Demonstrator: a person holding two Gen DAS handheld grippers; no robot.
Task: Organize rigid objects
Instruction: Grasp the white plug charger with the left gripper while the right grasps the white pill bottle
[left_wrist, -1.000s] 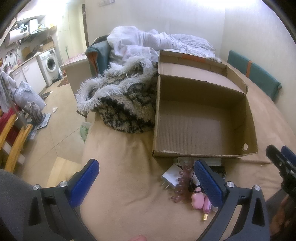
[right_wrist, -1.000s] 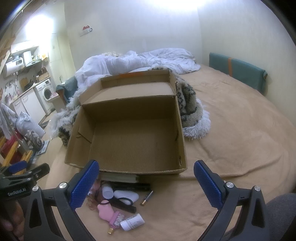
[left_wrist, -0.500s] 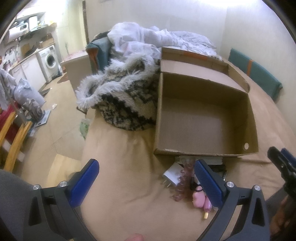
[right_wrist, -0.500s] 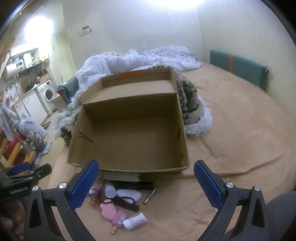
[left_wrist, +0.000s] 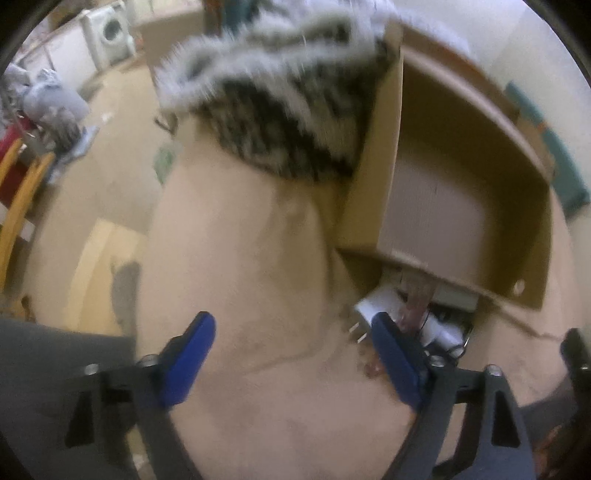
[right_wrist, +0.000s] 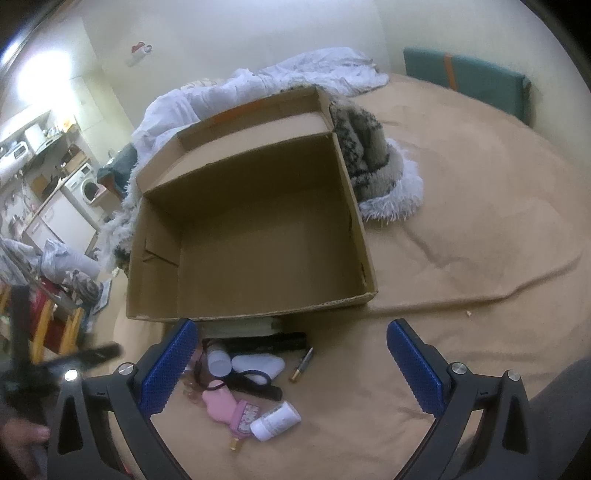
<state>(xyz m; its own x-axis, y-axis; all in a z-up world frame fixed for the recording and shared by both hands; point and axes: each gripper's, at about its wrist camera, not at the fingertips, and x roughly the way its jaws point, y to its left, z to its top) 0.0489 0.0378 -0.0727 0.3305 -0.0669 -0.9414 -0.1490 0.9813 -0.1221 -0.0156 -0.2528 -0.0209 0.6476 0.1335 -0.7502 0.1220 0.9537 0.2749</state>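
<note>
Hovering above the tan bed (right_wrist: 461, 229), the right gripper (right_wrist: 291, 354) has its blue fingers spread wide with nothing between them. Beyond it an open cardboard box (right_wrist: 255, 236) sits on the bed with nothing visible inside it. Just against the box's near wall lies a cluster of small things: a white bottle (right_wrist: 276, 421), a pink case (right_wrist: 221, 404), a gold-tipped tube (right_wrist: 302, 365), a white cylinder (right_wrist: 218, 362) and a long black item (right_wrist: 266, 341). A fluffy black-and-white blanket (right_wrist: 373, 162) is bunched behind the box's far right corner. The blurred left view shows the left gripper (left_wrist: 291, 339) equally wide apart and holding nothing, over bare bed, with a white plug adapter (left_wrist: 376, 306) just beyond its right finger, beside the box.
</note>
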